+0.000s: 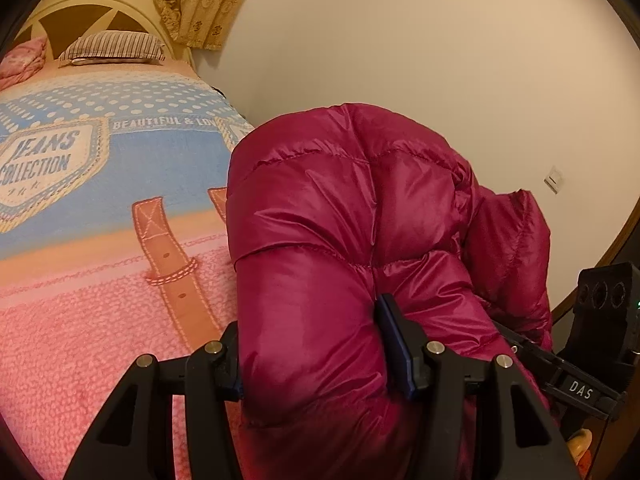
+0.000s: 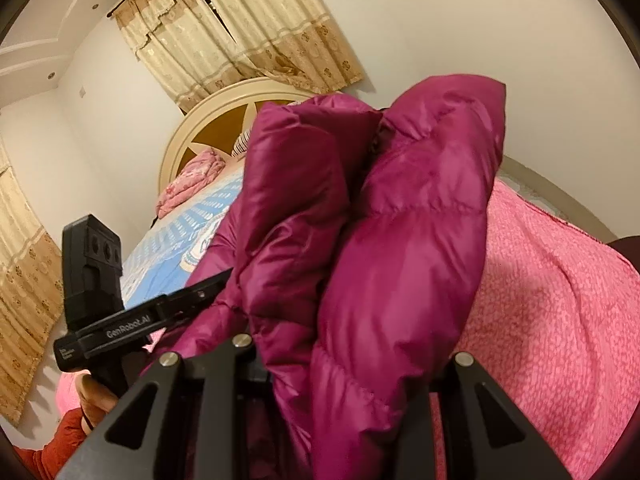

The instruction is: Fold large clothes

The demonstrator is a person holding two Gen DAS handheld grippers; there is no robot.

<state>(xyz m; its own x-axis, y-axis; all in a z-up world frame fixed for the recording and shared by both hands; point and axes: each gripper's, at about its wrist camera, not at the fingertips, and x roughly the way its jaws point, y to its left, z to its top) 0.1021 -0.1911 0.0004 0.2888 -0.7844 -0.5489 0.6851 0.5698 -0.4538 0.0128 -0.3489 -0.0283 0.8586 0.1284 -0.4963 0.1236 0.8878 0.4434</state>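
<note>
both tools clamped on jacket [image 1: 344, 232]: left tool [image 1: 316, 356] on thick fold, right tool [image 2: 344, 364] on thinner bunch. jacket hangs bunched between them, lifted above bed [image 1: 100, 300]. bed lies ahead and below; tools side by side, neither nearer.

Both black two-finger grippers, the left gripper [image 1: 316, 344] and the right gripper [image 2: 344, 364], point slightly downward side by side, each clamped on a fold of the puffy magenta quilted down jacket [image 1: 340, 220].
</note>
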